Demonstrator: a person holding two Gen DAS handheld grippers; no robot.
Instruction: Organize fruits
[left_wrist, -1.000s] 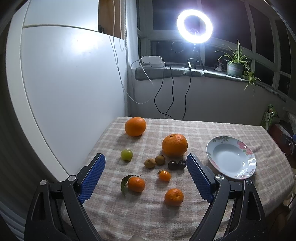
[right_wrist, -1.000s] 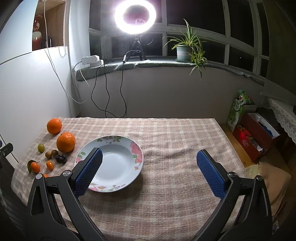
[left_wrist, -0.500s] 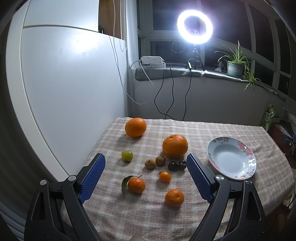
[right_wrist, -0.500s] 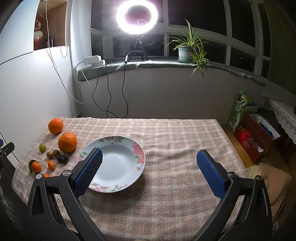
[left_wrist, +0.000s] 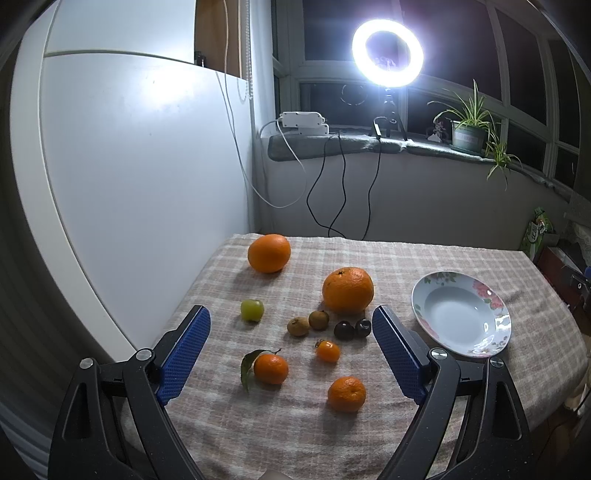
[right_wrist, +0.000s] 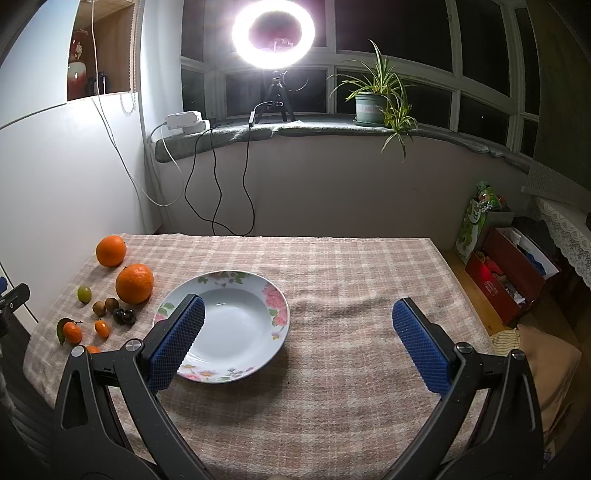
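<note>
Several fruits lie on the checked tablecloth (left_wrist: 424, 254): two big oranges (left_wrist: 269, 253) (left_wrist: 347, 290), a green grape (left_wrist: 252, 309), two brown longans (left_wrist: 308, 323), two dark fruits (left_wrist: 352, 328), a leafed mandarin (left_wrist: 270, 368), a tiny orange (left_wrist: 327, 350) and a mandarin (left_wrist: 346, 393). A white floral plate (left_wrist: 461, 314) stands to their right, empty; it also shows in the right wrist view (right_wrist: 225, 325). My left gripper (left_wrist: 291, 350) is open above the small fruits. My right gripper (right_wrist: 299, 343) is open and empty above the plate's right edge.
A white cabinet (left_wrist: 129, 184) borders the table's left side. A ring light (left_wrist: 387, 53), cables and a potted plant (right_wrist: 373, 103) stand on the sill behind. A red box (right_wrist: 513, 269) sits on the floor to the right.
Both grippers have drifted slightly; the scene has shifted a little down in the left view and right in the right view. Nothing was grasped or moved.
</note>
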